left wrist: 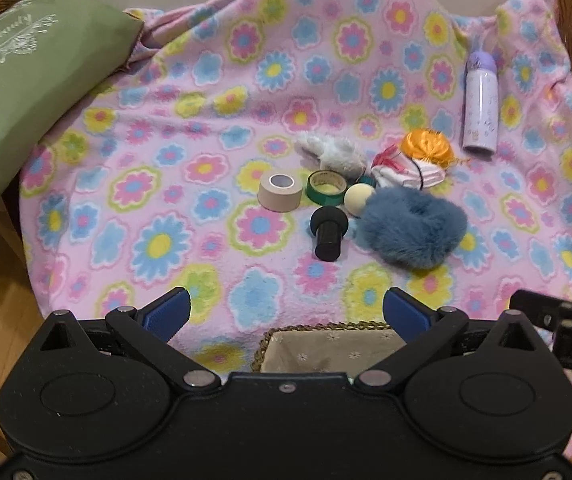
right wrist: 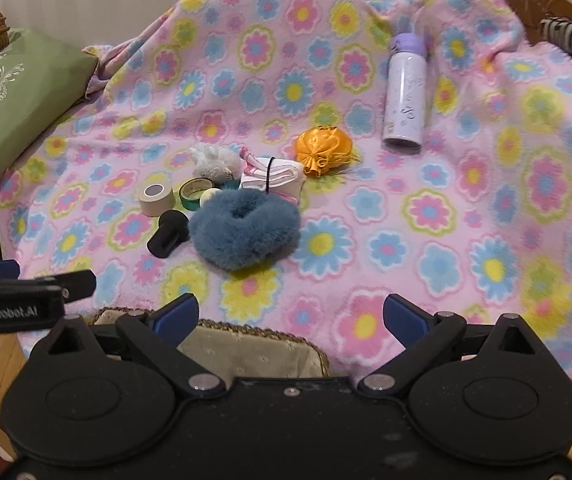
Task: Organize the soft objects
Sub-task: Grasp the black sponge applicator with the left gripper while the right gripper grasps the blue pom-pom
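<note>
Hovering both claws over the near edge of the blanket (left wrist: 213,92), I have nothing in hand yet. My left claw (left wrist: 286,310) stands with its jaws wide apart and empty; my right claw (right wrist: 290,314) is spread too, with nothing between the pads.

Just under both claws sits the basket (left wrist: 326,326), its cloth lining bare as far as I can see; the claw bodies hide most of it. By that, I judge the sorting has hardly begun, or not at all.

Ahead of the left claw and a little to its right lies the whole cluster. The blue scrunchie (right wrist: 245,236) is nearest, almost straight ahead of the right claw's left finger. Beyond it sit the white plush (right wrist: 213,160), the folded pink-and-white cloth (right wrist: 273,178) with a black band round it, and the orange pouch (right wrist: 322,150), which lies furthest back and to the right.

Mixed in with them are hard things: beige tape (left wrist: 279,192), green tape (left wrist: 326,188), a cream ball (left wrist: 360,199) touching the scrunchie, and a black cylinder (left wrist: 328,234). A lilac bottle (right wrist: 406,96) lies well apart, far ahead and right.

So four soft pieces are left to move, by my count. The scrunchie looks the easy first pick: big, near, and clear on its near side.
</note>
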Tool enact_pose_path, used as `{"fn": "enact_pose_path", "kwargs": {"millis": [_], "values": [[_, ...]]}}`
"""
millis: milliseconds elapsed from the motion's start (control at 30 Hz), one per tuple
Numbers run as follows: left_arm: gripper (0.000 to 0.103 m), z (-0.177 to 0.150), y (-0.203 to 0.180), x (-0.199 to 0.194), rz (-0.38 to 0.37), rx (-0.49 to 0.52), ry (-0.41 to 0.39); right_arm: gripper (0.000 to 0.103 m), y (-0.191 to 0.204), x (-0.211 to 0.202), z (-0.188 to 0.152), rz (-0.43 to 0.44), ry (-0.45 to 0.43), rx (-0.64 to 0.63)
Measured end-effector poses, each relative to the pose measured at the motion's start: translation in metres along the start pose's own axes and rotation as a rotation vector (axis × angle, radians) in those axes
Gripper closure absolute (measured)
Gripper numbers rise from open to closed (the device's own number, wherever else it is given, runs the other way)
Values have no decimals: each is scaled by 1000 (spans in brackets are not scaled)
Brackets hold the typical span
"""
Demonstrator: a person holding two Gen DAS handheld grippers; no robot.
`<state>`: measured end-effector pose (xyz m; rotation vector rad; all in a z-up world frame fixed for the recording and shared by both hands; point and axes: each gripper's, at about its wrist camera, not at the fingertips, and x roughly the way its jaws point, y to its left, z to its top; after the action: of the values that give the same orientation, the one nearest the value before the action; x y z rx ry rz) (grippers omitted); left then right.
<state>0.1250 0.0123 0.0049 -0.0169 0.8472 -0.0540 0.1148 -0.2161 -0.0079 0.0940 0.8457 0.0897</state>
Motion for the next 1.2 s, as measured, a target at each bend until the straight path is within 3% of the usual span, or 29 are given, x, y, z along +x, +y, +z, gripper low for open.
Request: {"fn": "enact_pose_path", "kwargs": {"millis": [500, 800, 1200], "values": [[4, 30, -1, 71, -6, 44, 97, 7, 12, 84, 42, 38, 103, -2], [4, 43, -2, 114, -6, 78, 171, 7, 3, 111, 56, 33, 146, 42], [4, 57, 46, 136, 87, -24, 184, 7, 32, 136, 55, 78, 182, -23]]}}
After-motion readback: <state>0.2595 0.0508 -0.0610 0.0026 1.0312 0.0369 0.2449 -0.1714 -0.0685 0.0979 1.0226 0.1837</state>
